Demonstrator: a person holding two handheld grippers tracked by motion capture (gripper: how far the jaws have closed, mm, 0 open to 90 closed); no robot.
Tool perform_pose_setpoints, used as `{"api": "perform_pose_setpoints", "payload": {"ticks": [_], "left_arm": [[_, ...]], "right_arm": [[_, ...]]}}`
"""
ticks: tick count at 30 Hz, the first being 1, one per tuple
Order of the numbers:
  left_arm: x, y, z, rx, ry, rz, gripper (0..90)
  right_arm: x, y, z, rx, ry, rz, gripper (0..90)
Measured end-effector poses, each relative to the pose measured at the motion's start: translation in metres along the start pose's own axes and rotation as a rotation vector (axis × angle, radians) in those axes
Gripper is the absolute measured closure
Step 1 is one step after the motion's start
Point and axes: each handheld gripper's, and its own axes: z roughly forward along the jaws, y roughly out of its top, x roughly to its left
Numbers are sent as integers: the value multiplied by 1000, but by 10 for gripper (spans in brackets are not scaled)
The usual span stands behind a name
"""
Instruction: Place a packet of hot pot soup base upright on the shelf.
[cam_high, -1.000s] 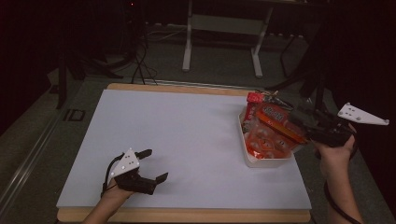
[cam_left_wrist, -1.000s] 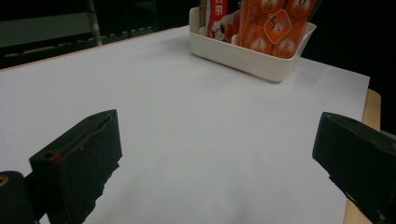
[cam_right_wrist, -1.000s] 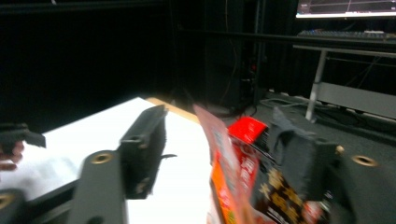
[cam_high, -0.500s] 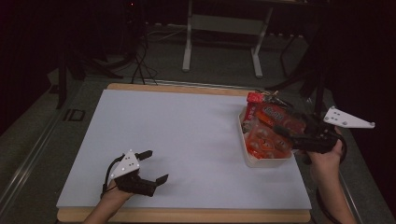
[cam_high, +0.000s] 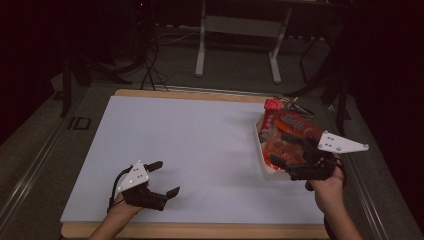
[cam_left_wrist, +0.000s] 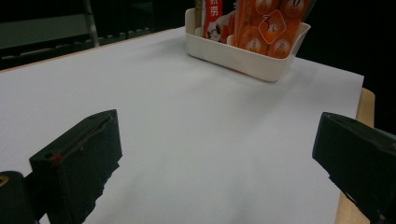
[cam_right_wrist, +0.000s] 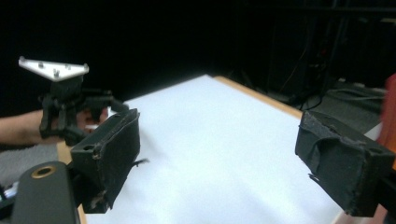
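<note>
A white tray (cam_high: 263, 170) (cam_left_wrist: 243, 58) stands at the table's right side. Leaning in it are an orange snack pack (cam_high: 295, 125) (cam_left_wrist: 266, 28) and a red pack (cam_high: 274, 105) (cam_left_wrist: 212, 18). My right gripper (cam_high: 279, 148) (cam_right_wrist: 219, 126) hovers over the tray's near end and points left across the table. Its jaws have just been opening and stand open with nothing between them. My left gripper (cam_high: 168, 177) (cam_left_wrist: 217, 123) rests near the front left of the table, open and empty, facing the tray.
A white sheet (cam_high: 200, 145) covers the wooden table, whose front edge (cam_high: 200, 231) runs just below both hands. A metal stand (cam_high: 240, 30) and cables sit on the dark floor behind the table. The person's left hand (cam_right_wrist: 91, 116) holds the left gripper.
My right gripper has moved left and toward the near edge, sinking a little, from the tray's right side to its near end. Its jaws have widened. The left gripper has not moved.
</note>
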Motion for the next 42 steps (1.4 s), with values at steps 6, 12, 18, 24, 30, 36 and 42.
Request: {"api": "perform_pose_setpoints", "payload": {"ticks": [6,12,18,24,30,36,42], "left_arm": [[1,0,-1,2,3,4,21],[0,0,-1,0,3,7,20],[0,-1,-1,2,2,7,20],[0,-1,-2,1,2,8,20],[-1,-3,-3,4,3,8,20],[-3,-3,-2,5,-5,12,20],[-4,-3,-2,4,-9,18,20]], "right_arm": [[6,-22,10,27,43,5,131],[11,-40,16,51,57,-5,134],[13,-56,19,74,65,13,135],[13,-68,21,103,66,-3,135],[10,-80,22,136,59,3,135],[9,-87,24,158,61,-6,135],[7,-91,25,167,57,-3,137]]}}
